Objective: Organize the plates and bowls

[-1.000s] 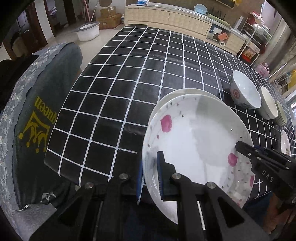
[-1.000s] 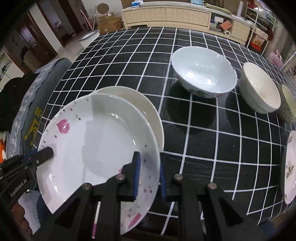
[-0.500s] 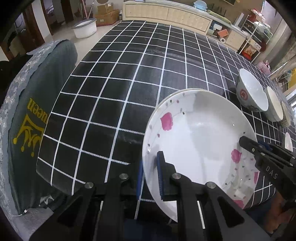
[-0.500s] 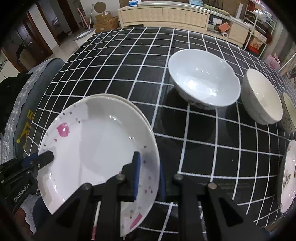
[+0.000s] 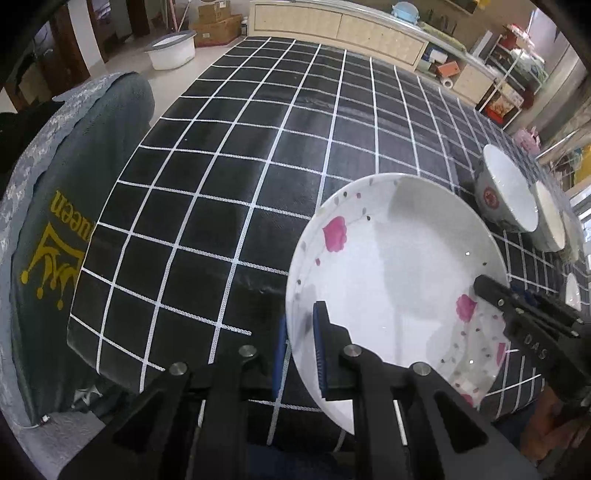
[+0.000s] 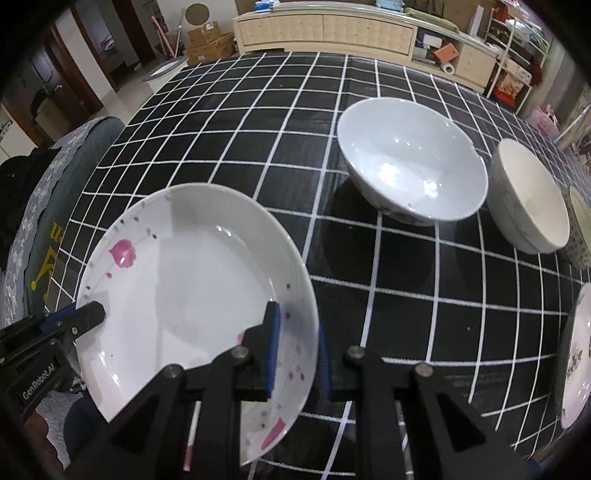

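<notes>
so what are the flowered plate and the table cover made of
Flowered plate: looks like glazed ceramic or porcelain, glossy white with printed pink flowers; sharp glints on its surface suggest glaze, though melamine is possible. Table cover: seems a wipeable vinyl or oilcloth, black with a white grid, showing a soft sheen and a crease.

table: black white-grid cloth (image 5: 258,166) | far wall: long cream sideboard (image 6: 325,31) | floor: pale tile (image 5: 177,88)

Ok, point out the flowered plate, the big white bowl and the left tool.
flowered plate (image 6: 192,280): right wrist view, on its bare white centre.
big white bowl (image 6: 410,162): right wrist view, on its inner wall.
left tool (image 5: 300,347): left wrist view, between its fingertips at the plate's rim.
</notes>
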`<state>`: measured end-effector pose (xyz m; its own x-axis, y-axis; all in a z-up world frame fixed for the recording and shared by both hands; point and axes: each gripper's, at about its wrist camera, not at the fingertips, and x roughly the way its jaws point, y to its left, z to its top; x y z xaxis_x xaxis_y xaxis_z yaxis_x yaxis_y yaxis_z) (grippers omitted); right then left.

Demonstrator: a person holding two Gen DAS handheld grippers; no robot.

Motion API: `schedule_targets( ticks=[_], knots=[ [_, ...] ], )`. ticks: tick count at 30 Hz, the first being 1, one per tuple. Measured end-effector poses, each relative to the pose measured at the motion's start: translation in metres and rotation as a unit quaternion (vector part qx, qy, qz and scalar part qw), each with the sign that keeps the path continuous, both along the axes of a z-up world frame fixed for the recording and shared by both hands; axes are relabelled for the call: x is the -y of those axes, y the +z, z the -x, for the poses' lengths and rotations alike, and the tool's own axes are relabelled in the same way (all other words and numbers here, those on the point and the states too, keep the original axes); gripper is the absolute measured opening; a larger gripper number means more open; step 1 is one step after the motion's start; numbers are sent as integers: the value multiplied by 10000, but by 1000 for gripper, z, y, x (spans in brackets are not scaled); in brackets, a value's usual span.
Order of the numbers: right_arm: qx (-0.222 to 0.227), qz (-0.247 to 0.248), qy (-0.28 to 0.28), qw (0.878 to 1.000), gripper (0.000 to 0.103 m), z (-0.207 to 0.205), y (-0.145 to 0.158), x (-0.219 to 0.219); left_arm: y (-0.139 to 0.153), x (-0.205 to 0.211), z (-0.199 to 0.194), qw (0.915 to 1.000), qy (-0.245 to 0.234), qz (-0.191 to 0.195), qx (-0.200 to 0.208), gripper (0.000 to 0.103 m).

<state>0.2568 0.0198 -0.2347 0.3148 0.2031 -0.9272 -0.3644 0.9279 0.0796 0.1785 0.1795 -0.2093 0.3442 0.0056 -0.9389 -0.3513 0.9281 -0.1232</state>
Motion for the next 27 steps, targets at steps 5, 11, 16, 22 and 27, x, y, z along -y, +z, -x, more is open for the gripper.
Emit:
schedule_targets(
  ticks=[5, 11, 16, 22, 27],
  knots=[
    [461, 153, 179, 9987, 23, 15, 18, 1, 17, 4, 9, 9994, -95, -313, 140, 12],
    [797, -1, 183, 9967, 23, 29, 50, 12, 47, 21, 20, 9986, -226, -219, 426, 12],
    [1014, -200, 372, 9940, 23, 42, 79, 22, 75, 45, 28, 9961, -436, -161, 746, 16],
    [1546, -300, 66, 9875, 41, 59, 111, 47, 105, 76, 35, 9912, -685, -186, 1118, 30],
    [1871, 99, 420, 9814, 46, 80, 123, 55, 124, 103, 39, 9863, -912, -307, 1336, 36]
  ],
)
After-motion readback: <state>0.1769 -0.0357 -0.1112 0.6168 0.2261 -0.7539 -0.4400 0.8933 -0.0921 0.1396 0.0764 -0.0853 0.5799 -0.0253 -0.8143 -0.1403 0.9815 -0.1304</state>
